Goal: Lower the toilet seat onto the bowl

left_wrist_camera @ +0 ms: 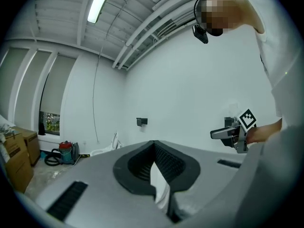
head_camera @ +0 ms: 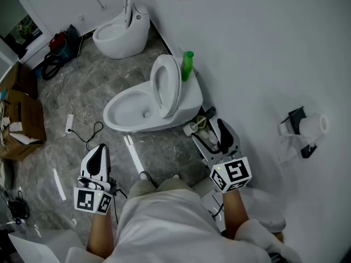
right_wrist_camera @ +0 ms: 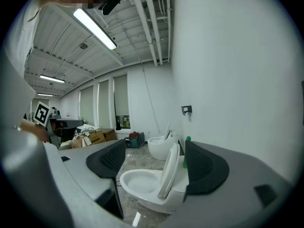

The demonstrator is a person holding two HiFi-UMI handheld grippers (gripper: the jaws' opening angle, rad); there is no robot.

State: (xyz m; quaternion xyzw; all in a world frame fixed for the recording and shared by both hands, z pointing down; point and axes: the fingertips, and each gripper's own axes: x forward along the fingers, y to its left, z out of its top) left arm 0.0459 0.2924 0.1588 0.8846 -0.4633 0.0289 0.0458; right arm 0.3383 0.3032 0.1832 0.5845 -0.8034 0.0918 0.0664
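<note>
The white oval plastic toilet seat [head_camera: 166, 86] stands upright at the back of the white ceramic bowl [head_camera: 123, 115]. The right hand-held gripper [head_camera: 218, 129], spread wide and empty, should probably take the seat's top rim and ease it down gently. The left hand-held gripper [head_camera: 98, 153] is pressed together.

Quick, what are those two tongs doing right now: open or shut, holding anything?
Left tongs: shut, holding nothing.
Right tongs: open wide, empty; the raised toilet seat stands ahead, untouched.
</note>
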